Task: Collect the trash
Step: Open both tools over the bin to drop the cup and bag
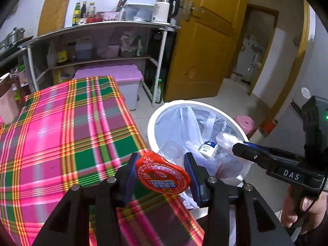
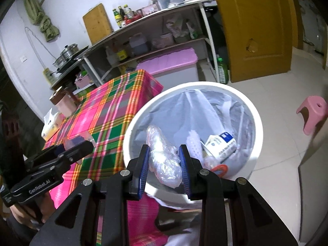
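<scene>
My left gripper (image 1: 162, 164) is shut on a small clear cup with a red foil lid (image 1: 162, 173), held at the plaid table's edge next to the bin. The white trash bin (image 1: 152, 116) has a plastic liner and holds a small white and blue box (image 1: 208, 147). My right gripper (image 2: 164, 153) is shut on a crumpled wad of clear plastic wrap (image 2: 164, 162) above the bin's near rim (image 2: 257, 127). Inside the bin lie the box (image 2: 222, 143) and a red-rimmed lid (image 2: 220, 168). The left gripper (image 2: 88, 144) shows at the left over the cloth.
The plaid-covered table (image 1: 61, 133) stands left of the bin, with a pink canister (image 2: 63, 102) and a tissue box (image 2: 50, 128) at its far end. Behind are a pink-lidded storage box (image 1: 114, 75), a metal shelf (image 1: 102, 26) and a yellow door (image 1: 205, 41). A pink stool (image 2: 313, 112) stands on the tiled floor.
</scene>
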`<state>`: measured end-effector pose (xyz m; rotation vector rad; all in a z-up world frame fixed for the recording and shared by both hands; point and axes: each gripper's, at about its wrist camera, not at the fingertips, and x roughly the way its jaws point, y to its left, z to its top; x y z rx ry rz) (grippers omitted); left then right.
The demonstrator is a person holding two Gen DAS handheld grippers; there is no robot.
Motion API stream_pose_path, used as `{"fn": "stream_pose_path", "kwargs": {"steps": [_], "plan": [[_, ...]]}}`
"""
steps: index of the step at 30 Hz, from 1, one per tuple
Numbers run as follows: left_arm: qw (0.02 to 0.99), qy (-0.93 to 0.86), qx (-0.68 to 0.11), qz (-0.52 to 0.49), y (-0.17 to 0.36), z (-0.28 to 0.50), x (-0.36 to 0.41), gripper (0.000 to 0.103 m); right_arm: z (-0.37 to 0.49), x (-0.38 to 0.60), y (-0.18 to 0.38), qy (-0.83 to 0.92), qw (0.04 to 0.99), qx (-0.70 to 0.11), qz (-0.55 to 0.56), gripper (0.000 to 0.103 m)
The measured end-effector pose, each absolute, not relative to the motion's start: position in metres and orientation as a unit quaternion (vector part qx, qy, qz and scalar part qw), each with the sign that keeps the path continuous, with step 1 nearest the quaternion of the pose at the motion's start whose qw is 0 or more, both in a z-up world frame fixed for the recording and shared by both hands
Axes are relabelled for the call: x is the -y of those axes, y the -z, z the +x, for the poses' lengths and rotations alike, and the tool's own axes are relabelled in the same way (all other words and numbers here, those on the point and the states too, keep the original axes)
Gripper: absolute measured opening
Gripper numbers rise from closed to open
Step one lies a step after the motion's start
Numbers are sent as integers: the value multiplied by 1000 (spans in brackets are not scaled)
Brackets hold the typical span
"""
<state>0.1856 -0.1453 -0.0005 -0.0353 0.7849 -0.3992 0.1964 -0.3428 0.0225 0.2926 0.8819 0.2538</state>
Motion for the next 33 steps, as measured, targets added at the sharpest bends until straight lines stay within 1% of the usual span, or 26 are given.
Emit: {"fn": "stream_pose_path", "kwargs": {"steps": [13, 23, 25, 26, 27, 29, 33], "plan": [[893, 219, -392, -2, 12, 214, 181, 45, 208, 361, -5, -103, 880, -442, 141, 30], [886, 224, -407, -10, 23, 237, 193, 45, 220, 368, 6, -87, 874, -458, 136, 31], [884, 225, -409, -14, 25, 239, 193, 46, 221, 369, 8, -84, 874, -459, 135, 32], [884, 225, -409, -15, 26, 240, 193, 48, 221, 370, 8, -84, 875, -458, 134, 34], [885, 225, -408, -16, 26, 240, 193, 50, 221, 370, 8, -84, 875, -457, 134, 39], [885, 225, -407, -18, 26, 241, 193, 51, 222, 370, 7, -84, 877, -454, 134, 46], [886, 225, -405, -20, 26, 241, 192, 51, 221, 369, 6, -82, 879, -452, 132, 46]]}}
